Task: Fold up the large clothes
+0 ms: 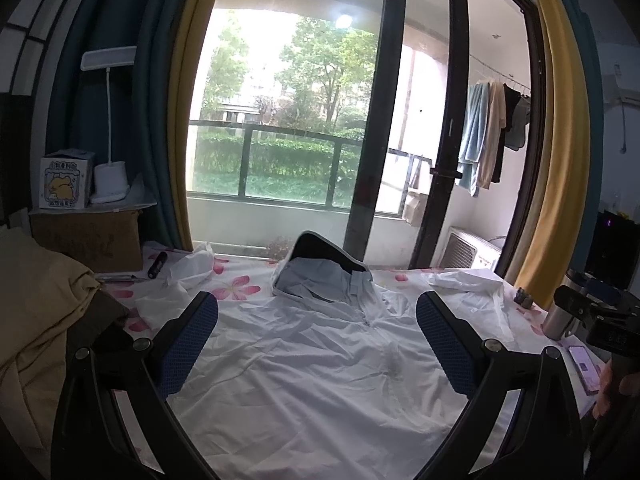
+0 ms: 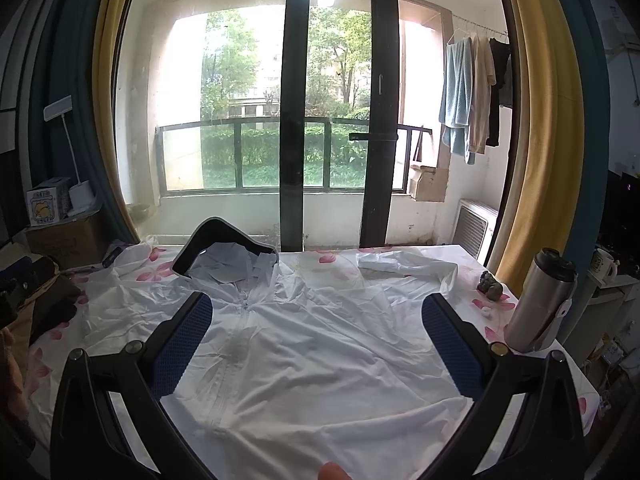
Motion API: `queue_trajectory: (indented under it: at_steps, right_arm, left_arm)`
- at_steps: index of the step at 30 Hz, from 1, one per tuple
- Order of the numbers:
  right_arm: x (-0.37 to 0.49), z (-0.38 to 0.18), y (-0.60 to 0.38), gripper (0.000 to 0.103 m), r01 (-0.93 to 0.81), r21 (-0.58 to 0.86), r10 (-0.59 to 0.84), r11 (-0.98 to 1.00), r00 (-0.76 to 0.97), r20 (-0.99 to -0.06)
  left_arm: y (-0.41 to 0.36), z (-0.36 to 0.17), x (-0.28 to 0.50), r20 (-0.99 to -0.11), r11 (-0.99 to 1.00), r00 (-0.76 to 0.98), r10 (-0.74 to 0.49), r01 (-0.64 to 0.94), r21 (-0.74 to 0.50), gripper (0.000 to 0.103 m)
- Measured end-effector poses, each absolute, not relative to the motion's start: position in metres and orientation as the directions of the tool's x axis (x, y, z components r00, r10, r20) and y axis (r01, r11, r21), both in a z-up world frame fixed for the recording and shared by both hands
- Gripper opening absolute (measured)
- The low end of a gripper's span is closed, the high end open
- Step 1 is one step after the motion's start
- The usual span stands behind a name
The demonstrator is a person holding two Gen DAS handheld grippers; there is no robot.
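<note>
Right edge of counter (image 2: 440, 256): steel thermos (image 2: 538, 304), small dark lump (image 2: 490, 286), phone (image 1: 585, 362) near right. Far left: cardboard box (image 1: 86, 238) carrying carton (image 1: 64, 178) and desk lamp (image 1: 109, 168); flashlight (image 1: 157, 265) beside it. Near left: tan cloth pile (image 1: 36, 304). White hooded jacket (image 2: 320, 344) spread flat, zipper up, hood (image 2: 228, 256) at far end, one sleeve (image 2: 404, 264) lying toward far right. Left tongs (image 1: 317, 344) spread wide over jacket chest, pinching nothing. Right tongs (image 2: 317, 344) likewise spread wide above jacket, pads clear of cloth.
</note>
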State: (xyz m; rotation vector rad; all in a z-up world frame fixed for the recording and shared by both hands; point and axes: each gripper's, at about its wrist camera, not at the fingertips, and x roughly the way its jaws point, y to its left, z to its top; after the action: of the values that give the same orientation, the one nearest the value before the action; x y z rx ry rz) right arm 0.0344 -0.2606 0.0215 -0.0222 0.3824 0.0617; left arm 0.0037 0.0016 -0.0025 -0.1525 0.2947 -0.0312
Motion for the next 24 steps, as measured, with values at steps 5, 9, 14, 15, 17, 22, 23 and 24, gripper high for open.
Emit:
queue_trajectory:
  at_steps: [5, 9, 14, 15, 17, 22, 23, 24]
  right_arm:
    - [0.0353, 0.0204, -0.2598, 0.103, -0.067, -0.01, 0.058, 0.998, 0.925, -0.376]
    - [0.0358, 0.0193, -0.2598, 0.103, -0.067, -0.009, 0.059, 0.998, 0.924, -0.378]
    - [0.0358, 0.0183, -0.2607, 0.103, -0.069, -0.007, 0.061, 0.998, 0.924, -0.378]
    - [0.0362, 0.0173, -0.2611, 0.103, -0.07, -0.007, 0.062, 0.998, 0.923, -0.379]
    - [0.0368, 0.0163, -0.2611, 0.103, -0.07, -0.007, 0.063, 0.998, 0.923, -0.381]
    - [0.0382, 0.015, -0.2619, 0.103, -0.07, -0.004, 0.063, 0.998, 0.921, -0.385]
    - [0.0387, 0.0149, -0.2623, 0.103, -0.07, -0.004, 0.063, 0.998, 0.92, -0.386]
    - [0.0389, 0.0144, -0.2623, 0.103, -0.07, -0.004, 0.063, 0.998, 0.92, -0.387]
  left_arm:
    - [-0.0004, -0.0031, 0.005, -0.282, 0.989, 0.957, -0.068, 0.027, -0.149, 0.101]
    - [0.0, -0.0036, 0.0051, -0.277, 0.987, 0.958, -0.081, 0.039, -0.153, 0.101]
    - [0.0013, -0.0048, 0.006, -0.278, 0.986, 0.957, -0.087, 0.043, -0.158, 0.101]
    - [0.0013, -0.0051, 0.0067, -0.281, 0.986, 0.956, -0.089, 0.045, -0.158, 0.101]
    - [0.0001, -0.0062, 0.0083, -0.288, 0.987, 0.954, -0.087, 0.043, -0.155, 0.101]
    - [-0.0011, -0.0067, 0.0095, -0.291, 0.988, 0.953, -0.079, 0.037, -0.148, 0.101]
    - [-0.0012, -0.0064, 0.0095, -0.29, 0.989, 0.954, -0.077, 0.036, -0.145, 0.101]
    - [-0.0014, -0.0062, 0.0095, -0.289, 0.989, 0.954, -0.076, 0.035, -0.143, 0.101]
